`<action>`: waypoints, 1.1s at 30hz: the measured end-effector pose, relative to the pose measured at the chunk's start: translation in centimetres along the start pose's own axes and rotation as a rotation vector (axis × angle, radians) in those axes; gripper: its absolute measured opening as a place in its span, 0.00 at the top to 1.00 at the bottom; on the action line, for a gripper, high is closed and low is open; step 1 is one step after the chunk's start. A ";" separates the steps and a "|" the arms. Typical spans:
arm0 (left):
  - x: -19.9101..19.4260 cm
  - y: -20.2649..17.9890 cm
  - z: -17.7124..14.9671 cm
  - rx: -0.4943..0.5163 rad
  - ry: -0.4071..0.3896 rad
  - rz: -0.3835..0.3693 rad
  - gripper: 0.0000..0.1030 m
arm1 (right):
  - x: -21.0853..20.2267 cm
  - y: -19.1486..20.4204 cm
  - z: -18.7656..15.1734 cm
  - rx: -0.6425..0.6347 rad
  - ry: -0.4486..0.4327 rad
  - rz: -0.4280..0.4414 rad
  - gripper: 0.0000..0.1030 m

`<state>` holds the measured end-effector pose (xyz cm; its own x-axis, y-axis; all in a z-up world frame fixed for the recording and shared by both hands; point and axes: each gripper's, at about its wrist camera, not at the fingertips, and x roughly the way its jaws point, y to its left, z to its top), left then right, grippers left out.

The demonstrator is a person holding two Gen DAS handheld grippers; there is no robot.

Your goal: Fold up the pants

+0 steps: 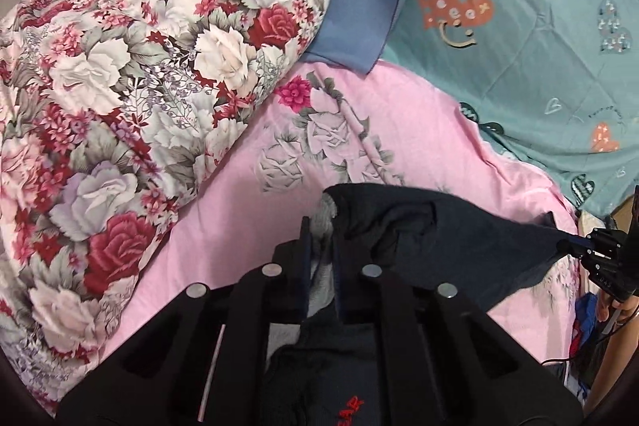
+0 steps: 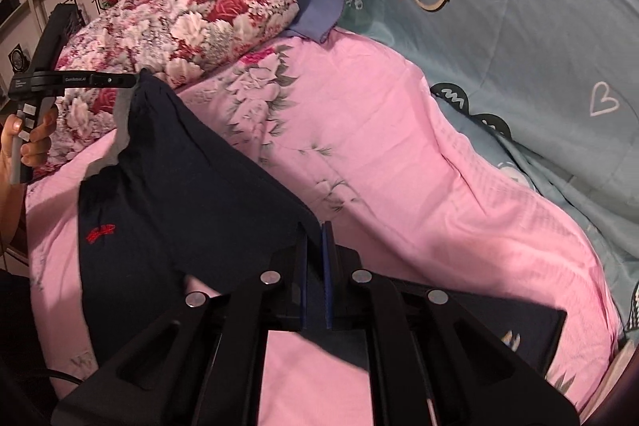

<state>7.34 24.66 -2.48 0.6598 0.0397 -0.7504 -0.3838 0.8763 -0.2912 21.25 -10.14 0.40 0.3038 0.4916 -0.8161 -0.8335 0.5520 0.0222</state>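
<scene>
- on the pink bedsheet [image 2: 399,154], between a rolled floral quilt [image 1: 120,86] at the left and a teal duvet [image 1: 519,46] at the right, the dark navy pants [image 2: 191,178] are being held up by one edge and are hanging in a sagging sheet, part off the bed and part trailing onto it.
- at the left, a hand [image 2: 24,142] is gripping the handle of the left gripper [image 1: 321,246], whose jaws are clenched on a corner of the pants; grey lining is bunching between the pads there.
- across the middle, the cloth is drooping between the two grips, and a small red embroidered mark is showing on the lower part.
- at the right, the right gripper [image 2: 315,254] is pinching the other end of the same edge, jaws closed tight on the dark fabric.
- to do this step well, i would say both hands should be keeping level and drawing apart just enough to take out the sag, so the edge is running straight before the pants are being laid over; pulling harder risks slipping the thin pinch on the right.
- hard to make out: the legs and hems are dropping below both views, so i cannot tell how many layers are hanging or whether a fold is already in.
- a dark flat thing at the lower right of the right wrist view is being half hidden by the gripper body.
</scene>
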 end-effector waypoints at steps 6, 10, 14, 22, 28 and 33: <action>-1.9 -0.1 -3.0 0.024 0.014 -0.024 0.91 | -3.5 4.5 -3.7 0.010 -0.034 0.024 0.94; -3.2 0.6 -5.7 0.030 0.026 -0.045 0.91 | -4.6 7.7 -6.8 0.004 -0.027 0.033 0.94; -4.3 1.3 -7.5 0.046 0.038 -0.050 0.91 | -4.8 10.5 -10.1 0.015 -0.015 0.042 0.94; -4.8 2.7 -10.6 0.056 0.080 -0.029 0.90 | -3.8 13.5 -14.7 0.055 0.004 0.073 0.94; -4.1 3.6 -12.1 0.051 0.115 -0.002 0.88 | -2.6 14.9 -16.9 0.073 0.003 0.103 0.94; -3.7 4.1 -12.7 0.046 0.124 0.015 0.84 | -1.5 15.9 -18.3 0.077 0.008 0.097 0.94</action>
<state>-4.88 21.97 -8.37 0.5686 -0.0042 -0.8226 -0.3609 0.8974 -0.2540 -0.86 -14.45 -8.53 0.2193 0.5404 -0.8123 -0.8207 0.5524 0.1458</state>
